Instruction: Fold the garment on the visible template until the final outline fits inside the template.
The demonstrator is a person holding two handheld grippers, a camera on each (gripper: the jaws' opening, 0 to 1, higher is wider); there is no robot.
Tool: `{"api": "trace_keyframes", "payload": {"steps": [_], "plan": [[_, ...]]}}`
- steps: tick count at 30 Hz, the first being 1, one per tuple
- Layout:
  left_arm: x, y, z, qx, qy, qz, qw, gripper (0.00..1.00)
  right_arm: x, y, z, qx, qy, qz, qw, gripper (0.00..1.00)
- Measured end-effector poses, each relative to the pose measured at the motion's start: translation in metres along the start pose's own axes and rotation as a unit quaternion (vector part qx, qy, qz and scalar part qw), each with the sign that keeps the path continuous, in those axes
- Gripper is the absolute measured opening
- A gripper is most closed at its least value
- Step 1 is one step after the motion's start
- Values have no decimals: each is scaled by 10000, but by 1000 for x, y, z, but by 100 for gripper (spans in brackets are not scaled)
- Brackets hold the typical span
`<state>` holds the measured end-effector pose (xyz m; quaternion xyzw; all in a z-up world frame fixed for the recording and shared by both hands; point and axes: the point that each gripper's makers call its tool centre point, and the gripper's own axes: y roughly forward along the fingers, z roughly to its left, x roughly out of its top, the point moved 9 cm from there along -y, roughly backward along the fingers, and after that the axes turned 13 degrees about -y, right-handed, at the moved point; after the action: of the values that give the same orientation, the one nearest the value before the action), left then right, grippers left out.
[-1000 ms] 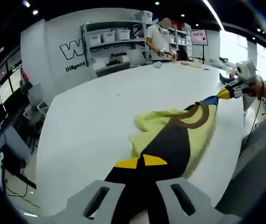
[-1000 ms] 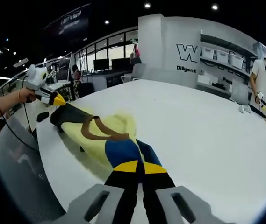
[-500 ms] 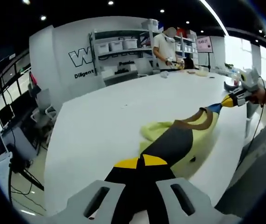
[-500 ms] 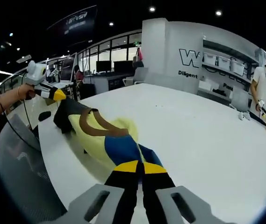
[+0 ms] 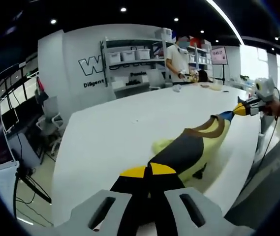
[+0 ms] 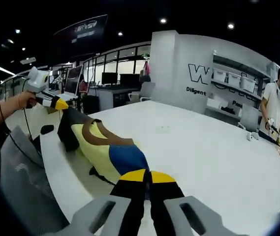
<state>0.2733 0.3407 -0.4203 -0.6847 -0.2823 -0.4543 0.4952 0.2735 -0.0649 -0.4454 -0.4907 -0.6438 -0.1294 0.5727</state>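
Garment (image 5: 189, 150) was pale yellow w/ a black panel, brown curved band and blue patch, stretched taut in a long strip betw. the two grippers, hanging above the white desk (image 5: 115, 132) near its edge. Left gripper (image 5: 147, 173) was clamped on the black end, right at its yellow tips; right gripper (image 6: 146, 178) was clamped on the blue end likewise. A person (image 5: 179, 54) stood by shelves beyond the desk
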Motion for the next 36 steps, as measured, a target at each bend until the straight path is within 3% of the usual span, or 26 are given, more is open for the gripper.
{"api": "trace_keyframes", "payload": {"steps": [12,24,28,36], "plan": [[30,-8,0,-49,157,-192,9997,5,40,-10,-18,-284,-381,-342,9983,0],[41,27,15,-24,25,-2,10000,5,48,31,-43,-148,-514,-88,9985,0],[45,41,20,21,179,48,9998,5,51,42,-52,-111,-513,-67,9986,0],[59,72,38,402,28,-70,9992,5,63,81,-70,-90,-601,-12,9981,0]]}}
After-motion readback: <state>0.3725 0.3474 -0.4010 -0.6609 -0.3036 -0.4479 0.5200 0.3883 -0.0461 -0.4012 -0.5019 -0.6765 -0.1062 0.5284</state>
